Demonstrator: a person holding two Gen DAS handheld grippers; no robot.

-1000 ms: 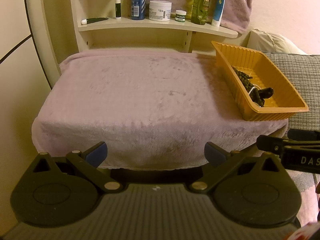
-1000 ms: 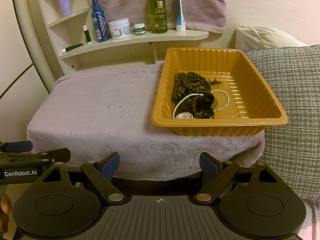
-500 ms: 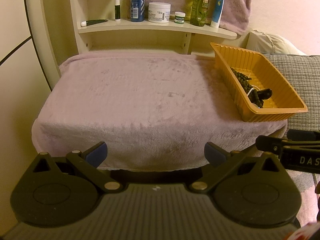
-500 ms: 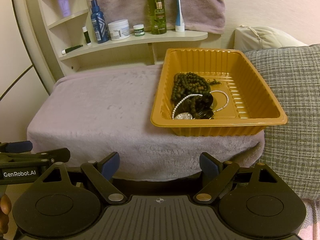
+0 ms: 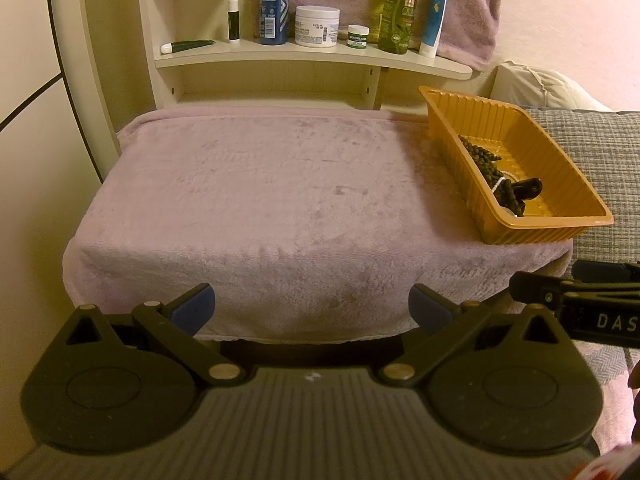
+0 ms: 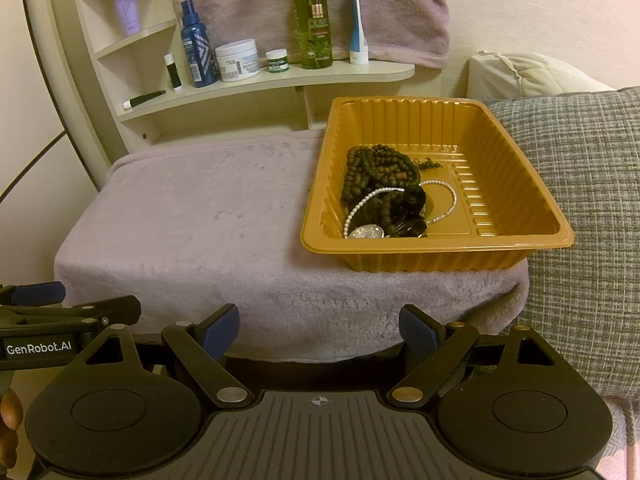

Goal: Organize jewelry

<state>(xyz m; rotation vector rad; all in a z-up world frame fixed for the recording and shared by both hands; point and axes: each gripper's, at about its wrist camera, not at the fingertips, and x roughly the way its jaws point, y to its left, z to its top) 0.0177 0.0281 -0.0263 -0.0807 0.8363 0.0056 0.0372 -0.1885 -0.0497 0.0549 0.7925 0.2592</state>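
An orange plastic tray (image 6: 520, 184) sits on the right end of a table covered by a pink fleece cloth (image 6: 192, 224). In it lie a dark wooden bead necklace (image 6: 380, 172), a white pearl strand (image 6: 450, 200), a black glossy piece (image 6: 414, 200) and a silver item (image 6: 366, 233). The tray also shows in the left wrist view (image 5: 560, 184). My left gripper (image 5: 312, 308) is open and empty, short of the table's front edge. My right gripper (image 6: 320, 326) is open and empty, in front of the tray.
A cream shelf (image 5: 312, 54) behind the table holds bottles, jars and tubes. A pink towel (image 6: 280, 0) hangs behind it. A grey woven cushion (image 6: 580, 184) lies right of the tray, a cream pillow (image 6: 528, 76) behind it.
Both views have shifted very slightly; the scene sits a little lower in the frames. The jewelry and tray have not moved, and both grippers stay open.
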